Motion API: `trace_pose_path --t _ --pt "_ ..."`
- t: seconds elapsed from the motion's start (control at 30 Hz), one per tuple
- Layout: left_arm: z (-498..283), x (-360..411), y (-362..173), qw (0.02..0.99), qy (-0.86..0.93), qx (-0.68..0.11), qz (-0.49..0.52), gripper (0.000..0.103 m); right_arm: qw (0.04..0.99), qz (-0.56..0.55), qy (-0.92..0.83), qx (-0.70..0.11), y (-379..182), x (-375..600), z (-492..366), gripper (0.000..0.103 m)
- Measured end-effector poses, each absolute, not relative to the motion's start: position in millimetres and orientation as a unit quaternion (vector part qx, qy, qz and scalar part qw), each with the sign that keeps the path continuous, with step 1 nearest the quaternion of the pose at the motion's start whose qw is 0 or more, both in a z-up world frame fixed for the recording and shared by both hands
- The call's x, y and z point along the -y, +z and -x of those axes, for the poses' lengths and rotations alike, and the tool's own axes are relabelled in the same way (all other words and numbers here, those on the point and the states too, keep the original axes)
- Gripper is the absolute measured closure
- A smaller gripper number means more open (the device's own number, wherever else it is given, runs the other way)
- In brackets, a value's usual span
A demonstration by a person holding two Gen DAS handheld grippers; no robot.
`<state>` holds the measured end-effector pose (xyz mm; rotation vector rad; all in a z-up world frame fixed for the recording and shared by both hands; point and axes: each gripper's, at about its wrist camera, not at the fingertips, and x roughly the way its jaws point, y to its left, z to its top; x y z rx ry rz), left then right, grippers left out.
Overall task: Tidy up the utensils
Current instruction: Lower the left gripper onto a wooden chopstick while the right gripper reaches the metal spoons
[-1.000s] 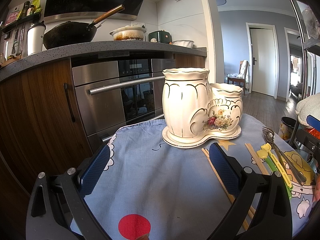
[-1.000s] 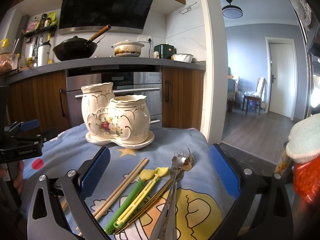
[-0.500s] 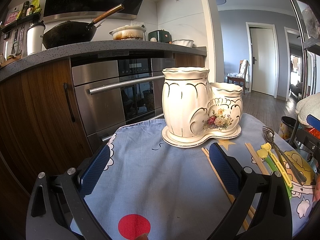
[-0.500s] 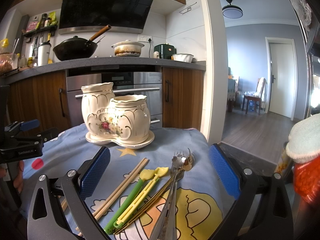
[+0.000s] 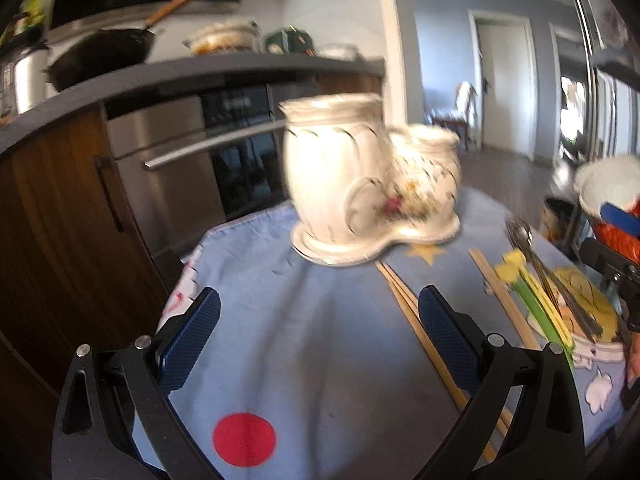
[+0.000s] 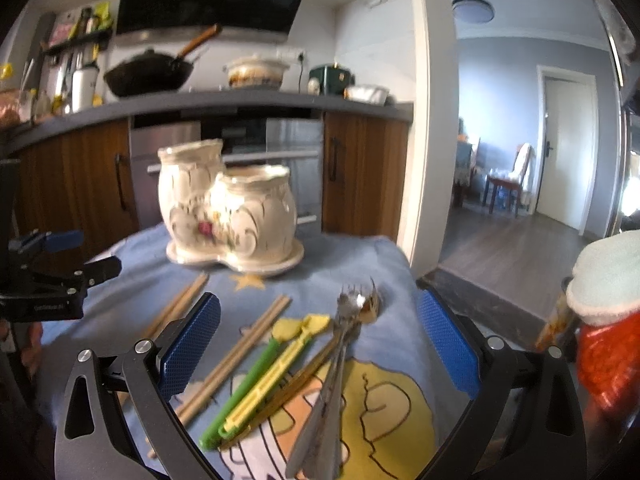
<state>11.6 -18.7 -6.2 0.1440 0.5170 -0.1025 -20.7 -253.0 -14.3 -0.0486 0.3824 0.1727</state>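
While both grippers' jaws gape wide, the two-pot ceramic holder [image 6: 230, 210] shows no utensils; its inside stays hidden.

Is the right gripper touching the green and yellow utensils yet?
Apart. In the right wrist view the right gripper is open and its fingers hang above the green and yellow utensils, which lie flat on the cloth.
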Motion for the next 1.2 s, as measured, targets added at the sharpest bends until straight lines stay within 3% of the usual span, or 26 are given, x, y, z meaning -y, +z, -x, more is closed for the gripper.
trace_pose_path --t 0.2,0.27,0.3,0.37,0.43,0.47,0.67,0.93,1.2 --pt "-18.0 43.3 -12.2 0.934 -0.078 -0.330 -0.117 0.009 0.961 0.037 0.071 -0.264 -22.5 268.2 12.0 0.005" --pt "-21.5 50.4 -19.7 0.917 -0.091 -0.366 -0.127 0.020 0.952 0.020 0.071 -0.296 -25.0 276.5 5.3 0.010" --pt "-23.1 53.2 -22.8 0.910 -0.100 -0.382 -0.126 0.022 0.950 0.015 0.074 -0.304 -25.4 277.6 3.0 0.014" --pt "-24.5 57.2 -26.3 0.902 -0.114 -0.399 -0.120 0.031 0.943 0.005 0.079 -0.323 -26.4 278.8 -3.3 0.036" --pt "-24.9 59.5 -30.1 0.896 -0.118 -0.411 -0.118 0.040 0.937 0.001 0.086 -0.339 -27.7 277.6 -6.6 0.047" --pt "-25.5 60.9 -32.8 0.893 -0.120 -0.418 -0.118 0.046 0.933 0.000 0.092 -0.347 -29.0 275.9 -8.3 0.052" --pt "-30.5 68.0 -37.3 0.883 -0.133 -0.435 -0.116 0.054 0.925 0.001 0.094 -0.367 -32.7 272.0 -20.3 0.069" --pt "-48.1 64.7 -36.4 0.870 -0.142 -0.457 -0.118 0.074 0.915 -0.020 0.102 -0.390 -33.5 274.2 -48.7 0.076" --pt "-59.2 60.6 -35.8 0.862 -0.157 -0.467 -0.115 0.084 0.904 -0.031 0.120 -0.410 -40.5 271.1 -65.7 0.087"
